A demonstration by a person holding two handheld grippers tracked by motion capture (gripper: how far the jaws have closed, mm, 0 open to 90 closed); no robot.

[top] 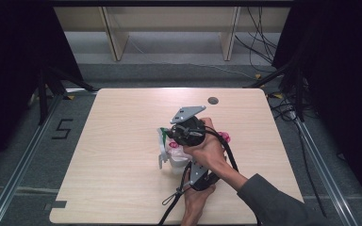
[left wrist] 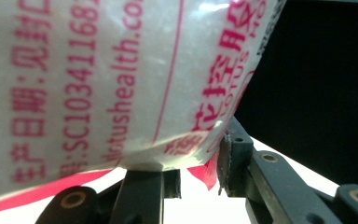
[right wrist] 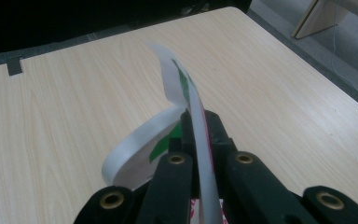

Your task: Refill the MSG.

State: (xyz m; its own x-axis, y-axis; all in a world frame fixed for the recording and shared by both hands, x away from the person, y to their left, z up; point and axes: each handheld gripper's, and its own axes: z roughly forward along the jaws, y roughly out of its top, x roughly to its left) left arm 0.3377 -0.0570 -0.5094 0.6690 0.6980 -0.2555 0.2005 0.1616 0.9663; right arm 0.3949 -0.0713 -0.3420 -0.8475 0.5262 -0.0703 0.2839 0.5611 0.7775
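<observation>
A white plastic bag with red print and a green patch is seen at the centre of the high view, just above the table, between the two tools. The right tool, with its grey three-cornered plate on top, is held at centre frame and pointed toward the left of the picture; the bag's upper edge lies right at its tip. The left tool is seen lower, just below and right of the bag, gripped by the left hand that enters from the bottom edge. The right hand is wrapped over the right tool's body, crossing above the left one.

In the right gripper view the right tool is clenched on a thin strip of the bag: the film stands upright between the black jaws at lower centre, rises toward upper centre and curls down to the left in a loop. The table lies behind it.

In the left gripper view the bag covers the upper left and centre, very close to the lens, red characters and digits printed on it. Its lower edge is caught between the jaws of the left tool at bottom centre, so this tool is grasping the bag too, jaws part-way apart.
</observation>
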